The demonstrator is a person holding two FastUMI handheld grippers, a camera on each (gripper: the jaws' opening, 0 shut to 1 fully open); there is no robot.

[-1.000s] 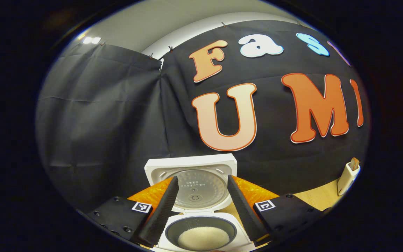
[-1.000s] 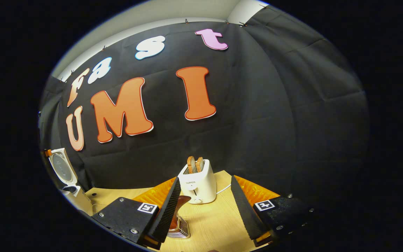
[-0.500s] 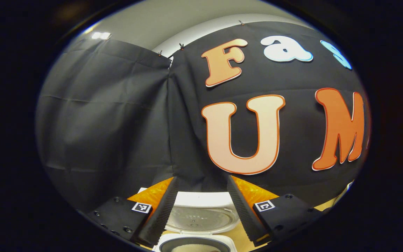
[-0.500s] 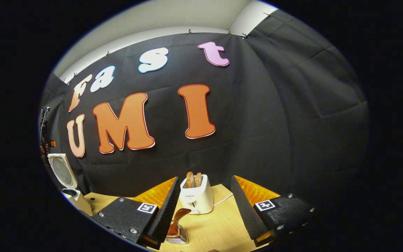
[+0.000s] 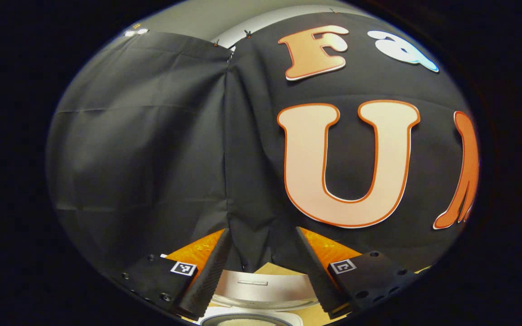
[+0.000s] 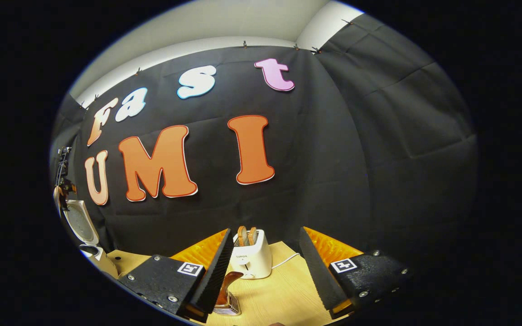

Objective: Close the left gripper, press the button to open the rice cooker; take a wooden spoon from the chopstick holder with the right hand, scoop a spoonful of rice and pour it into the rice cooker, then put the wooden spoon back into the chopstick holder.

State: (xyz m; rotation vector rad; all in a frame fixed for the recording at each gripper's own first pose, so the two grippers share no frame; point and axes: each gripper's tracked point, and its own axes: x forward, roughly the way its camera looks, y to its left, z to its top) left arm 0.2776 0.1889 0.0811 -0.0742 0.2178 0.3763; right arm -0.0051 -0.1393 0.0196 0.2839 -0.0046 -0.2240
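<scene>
In the left gripper view the white rice cooker (image 5: 261, 290) stands open just below and ahead of my left gripper (image 5: 261, 240), its raised lid showing between the spread fingers and the pot's rim at the bottom edge. My left gripper is open and holds nothing. In the right gripper view my right gripper (image 6: 265, 240) is open too. The wooden spoon (image 6: 225, 284) stands in the metal chopstick holder (image 6: 227, 308), beside the left finger, not gripped. The open rice cooker (image 6: 82, 228) appears far left there.
A white toaster (image 6: 251, 257) with two slices of bread stands at the back of the wooden table (image 6: 283, 294), its cord trailing right. The black cloth wall rises close behind the cooker and toaster.
My left gripper has risen and tilted up, so the cooker's pot and rice slid down out of sight. My right gripper has pulled back a little from the spoon and holder.
</scene>
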